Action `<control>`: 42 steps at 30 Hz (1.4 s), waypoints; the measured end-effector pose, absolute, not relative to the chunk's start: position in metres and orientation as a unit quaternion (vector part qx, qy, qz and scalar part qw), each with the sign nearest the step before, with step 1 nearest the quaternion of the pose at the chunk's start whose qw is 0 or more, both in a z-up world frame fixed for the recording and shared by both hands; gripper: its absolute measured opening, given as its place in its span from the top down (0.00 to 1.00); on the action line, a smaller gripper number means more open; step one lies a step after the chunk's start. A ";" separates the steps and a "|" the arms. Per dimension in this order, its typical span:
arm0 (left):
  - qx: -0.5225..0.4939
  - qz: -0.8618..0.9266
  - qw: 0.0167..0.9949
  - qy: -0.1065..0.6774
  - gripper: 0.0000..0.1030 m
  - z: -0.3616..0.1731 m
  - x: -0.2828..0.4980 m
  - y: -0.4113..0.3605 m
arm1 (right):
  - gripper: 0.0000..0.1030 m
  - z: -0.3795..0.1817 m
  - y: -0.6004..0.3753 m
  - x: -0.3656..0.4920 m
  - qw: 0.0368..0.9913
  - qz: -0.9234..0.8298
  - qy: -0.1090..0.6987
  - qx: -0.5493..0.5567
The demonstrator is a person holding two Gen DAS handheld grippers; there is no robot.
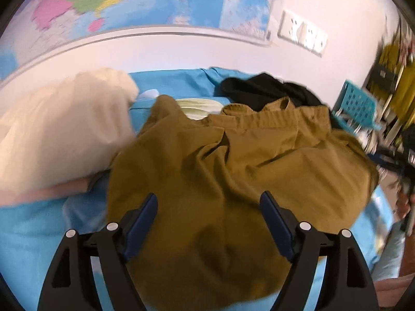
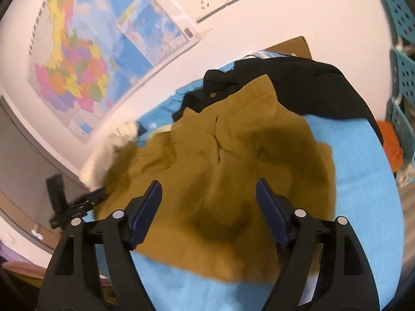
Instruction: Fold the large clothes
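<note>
A mustard-brown garment (image 1: pixel 233 171) lies bunched on the blue sheet (image 1: pixel 28 235), its elastic waistband toward the wall. My left gripper (image 1: pixel 208 202) hangs open above its near part, nothing between the blue pads. In the right wrist view the same brown garment (image 2: pixel 223 165) spreads below my right gripper (image 2: pixel 208 190), which is also open and holds nothing. The cloth lies loose under both sets of fingers. The left gripper (image 2: pixel 77 204) shows as a dark blurred shape at the left edge of the garment in the right wrist view.
A cream garment (image 1: pixel 59 129) lies heaped at the left, a black garment (image 1: pixel 267 90) behind the brown one, and a pale green item (image 1: pixel 199 108) between them. Blue perforated baskets (image 1: pixel 355 106) stand at the right. A wall map (image 1: pixel 142 0) and sockets (image 1: pixel 303 33) are behind.
</note>
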State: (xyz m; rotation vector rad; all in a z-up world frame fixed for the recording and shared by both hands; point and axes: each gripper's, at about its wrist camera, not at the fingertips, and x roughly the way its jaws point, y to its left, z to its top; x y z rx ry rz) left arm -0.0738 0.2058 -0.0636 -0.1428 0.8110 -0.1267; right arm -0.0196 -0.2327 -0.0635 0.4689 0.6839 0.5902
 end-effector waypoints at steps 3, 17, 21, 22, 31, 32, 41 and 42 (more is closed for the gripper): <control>-0.108 -0.054 0.914 0.388 0.23 -0.060 -0.096 0.228 | 0.23 -0.070 -0.248 -0.041 0.863 0.283 0.331 0.256; -0.214 -0.108 0.861 0.448 0.23 -0.100 -0.159 0.253 | 0.16 -0.125 -0.255 -0.063 0.808 0.273 0.387 0.351; -0.235 -0.144 0.845 0.459 0.23 -0.114 -0.152 0.240 | 0.14 -0.121 -0.244 -0.048 0.831 0.227 0.388 0.327; -0.237 -0.146 0.845 0.457 0.20 -0.115 -0.152 0.238 | 0.12 -0.121 -0.243 -0.046 0.835 0.221 0.385 0.325; -0.297 -0.185 0.829 0.437 0.07 -0.119 -0.120 0.231 | 0.04 -0.120 -0.230 -0.035 0.856 0.177 0.354 0.334; -0.308 -0.186 0.825 0.436 0.07 -0.119 -0.114 0.231 | 0.04 -0.118 -0.232 -0.037 0.857 0.180 0.342 0.341; -0.324 -0.173 0.825 0.430 0.07 -0.114 -0.103 0.229 | 0.06 -0.123 -0.233 -0.036 0.850 0.179 0.360 0.341; -0.328 -0.175 0.824 0.428 0.07 -0.114 -0.104 0.231 | 0.06 -0.125 -0.230 -0.038 0.849 0.180 0.363 0.338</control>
